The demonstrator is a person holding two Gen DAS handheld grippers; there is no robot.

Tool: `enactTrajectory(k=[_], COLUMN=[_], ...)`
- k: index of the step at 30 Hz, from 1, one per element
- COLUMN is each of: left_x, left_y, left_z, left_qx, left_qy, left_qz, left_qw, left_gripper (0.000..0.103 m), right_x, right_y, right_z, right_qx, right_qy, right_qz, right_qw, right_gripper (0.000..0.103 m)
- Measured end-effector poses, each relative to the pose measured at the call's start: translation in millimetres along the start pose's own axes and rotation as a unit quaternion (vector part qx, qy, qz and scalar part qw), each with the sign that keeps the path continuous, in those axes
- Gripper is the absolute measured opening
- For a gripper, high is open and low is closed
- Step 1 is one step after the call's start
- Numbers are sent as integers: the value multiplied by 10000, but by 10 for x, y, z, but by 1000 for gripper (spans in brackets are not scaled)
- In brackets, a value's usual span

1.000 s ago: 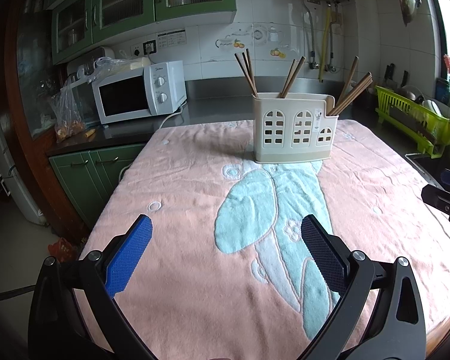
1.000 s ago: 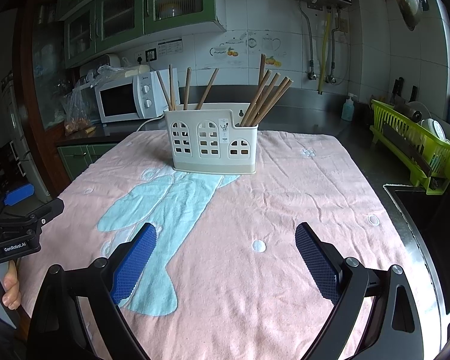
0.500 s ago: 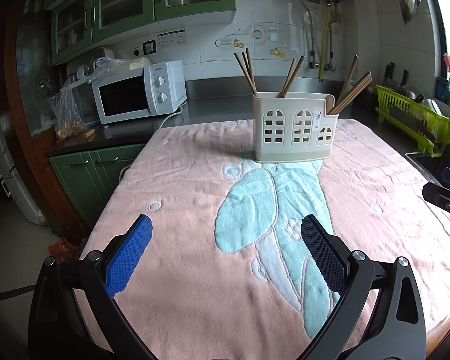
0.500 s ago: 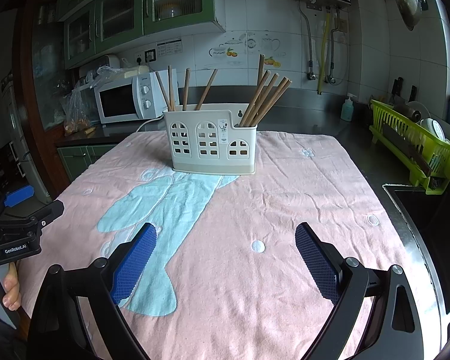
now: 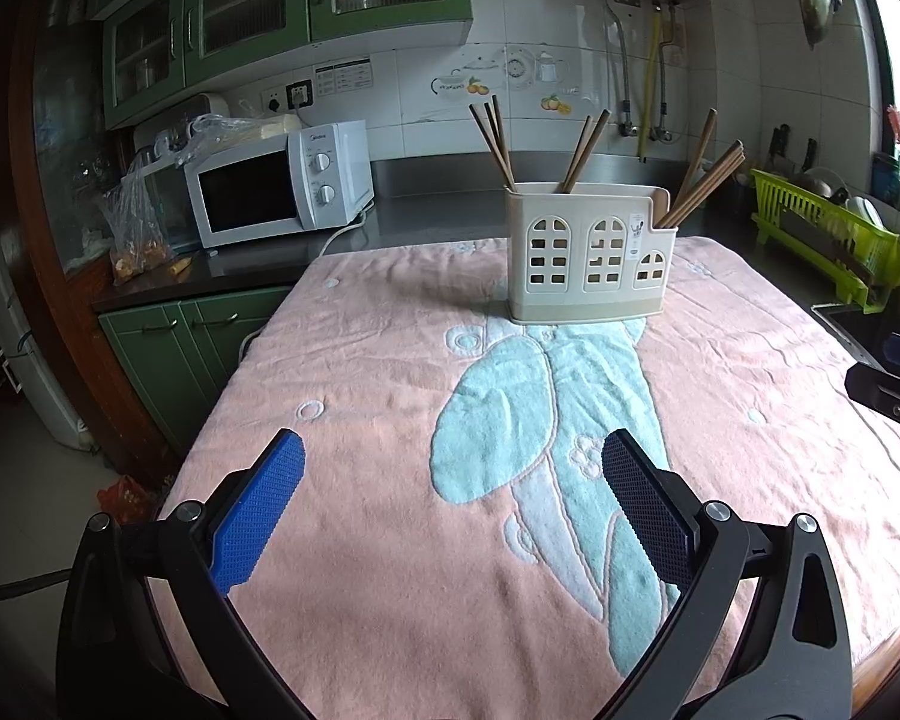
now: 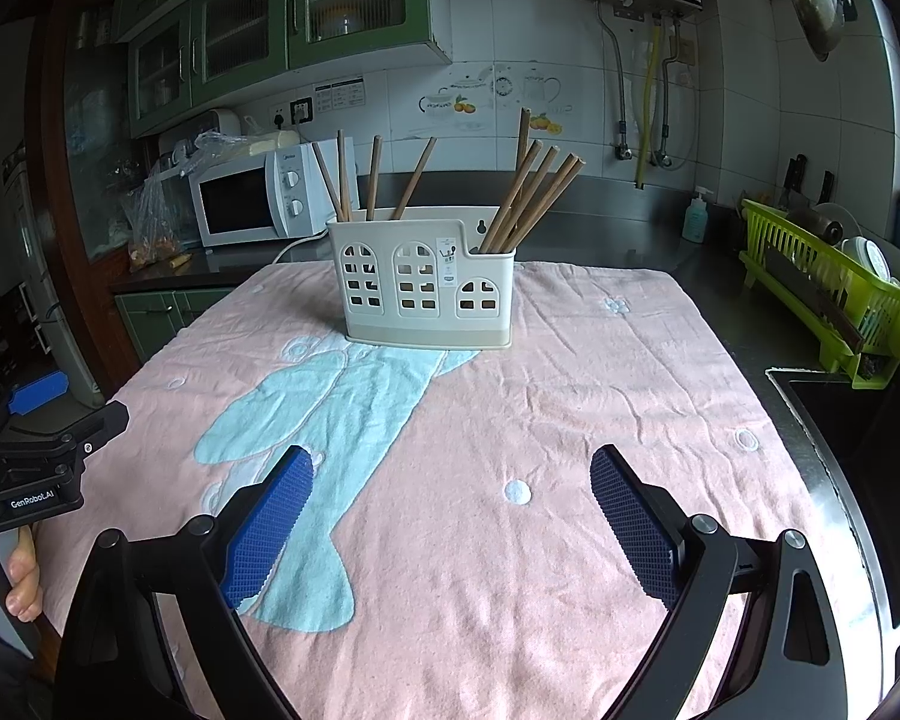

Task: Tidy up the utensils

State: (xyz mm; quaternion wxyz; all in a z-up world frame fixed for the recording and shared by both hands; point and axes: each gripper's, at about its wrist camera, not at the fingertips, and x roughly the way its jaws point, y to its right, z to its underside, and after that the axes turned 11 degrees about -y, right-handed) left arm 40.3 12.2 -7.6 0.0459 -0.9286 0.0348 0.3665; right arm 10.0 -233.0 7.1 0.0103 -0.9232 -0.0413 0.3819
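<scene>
You hold left gripper [image 5: 453, 498] and right gripper [image 6: 450, 510] wide and empty, caddy [image 6: 426, 285] at 12 o'clock with chopsticks [image 6: 525, 198] split across compartments, so sorting looks unfinished.

Soft daylight enters from a window far off to the right of both tools, overexposed to white at the right edge of the left wrist view, and leaves the tiled wall [image 5: 570, 30] ahead bright while the left side of the room sinks into dimness. The pink towel [image 6: 570, 420] below the fingers is evenly lit, with faint shadows at its wrinkles and a soft one beneath each tool. Both pictures are sharp in the middle, but fisheye bending curves the cabinets [image 6: 240, 30] and walls, and the corners go black.
</scene>
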Motion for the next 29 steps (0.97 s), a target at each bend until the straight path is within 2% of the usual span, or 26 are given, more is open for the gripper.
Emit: enactTrajectory(k=[18, 29], left_x=[-24, 11], left_y=[-29, 19], left_z=[23, 13], left_qx=[-11, 40], left_qy=[83, -13], left_qz=[-50, -63], left_qw=[10000, 10000], left_gripper=[98, 98], right_x=[-12, 0], right_y=[8, 50], right_z=[-2, 11], right_qx=[4, 32], right_qy=[1, -3], right_qz=[-10, -8], right_qw=[10000, 10000], right_gripper=[91, 91])
